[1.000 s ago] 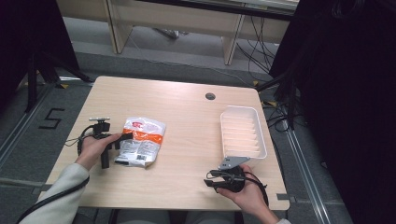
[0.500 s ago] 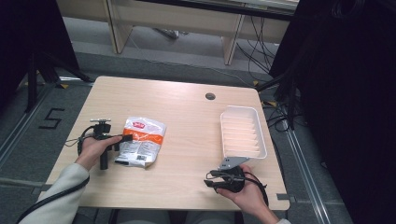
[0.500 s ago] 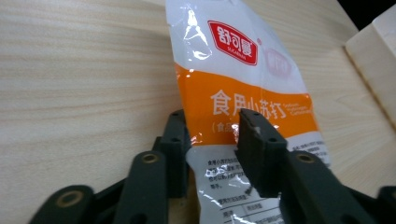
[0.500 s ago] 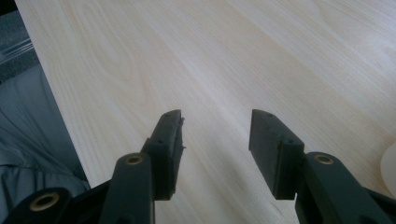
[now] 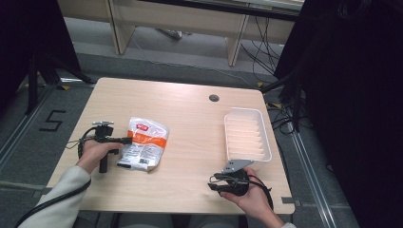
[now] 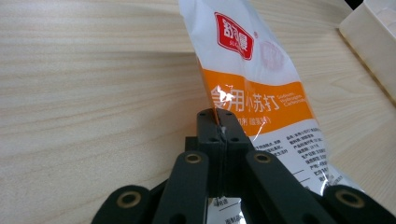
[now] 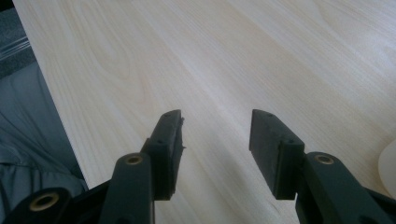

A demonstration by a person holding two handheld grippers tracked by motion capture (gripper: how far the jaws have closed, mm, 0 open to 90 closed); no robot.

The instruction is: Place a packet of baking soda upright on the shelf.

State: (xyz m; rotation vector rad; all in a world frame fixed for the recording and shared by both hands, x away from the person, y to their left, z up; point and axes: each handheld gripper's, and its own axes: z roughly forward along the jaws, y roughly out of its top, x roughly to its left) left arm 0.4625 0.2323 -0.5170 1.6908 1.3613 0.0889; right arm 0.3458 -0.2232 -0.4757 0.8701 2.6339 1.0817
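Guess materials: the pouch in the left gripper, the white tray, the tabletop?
Baking soda pouch: glossy plastic film, judging by its sheen and crinkles. White tray: likely moulded plastic, matte, with a ribbed floor. Table: pale wood-grain surface, probably laminate; printed or real wood, can't tell.

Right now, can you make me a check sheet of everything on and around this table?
Surface: pale wooden table, with a small round hole near the far edge.
Job's things: white and orange bag lying flat; white ribbed tray with nothing in it.
Clutter: nothing seen.
Grippers: left hand-held gripper shut on the bag's edge; right hand-held gripper open over bare wood near the tray's near end.
Cables: a black cable loops at the left hand-held gripper.
Surroundings: grey floor marked with a 5; a desk and wires beyond the table.
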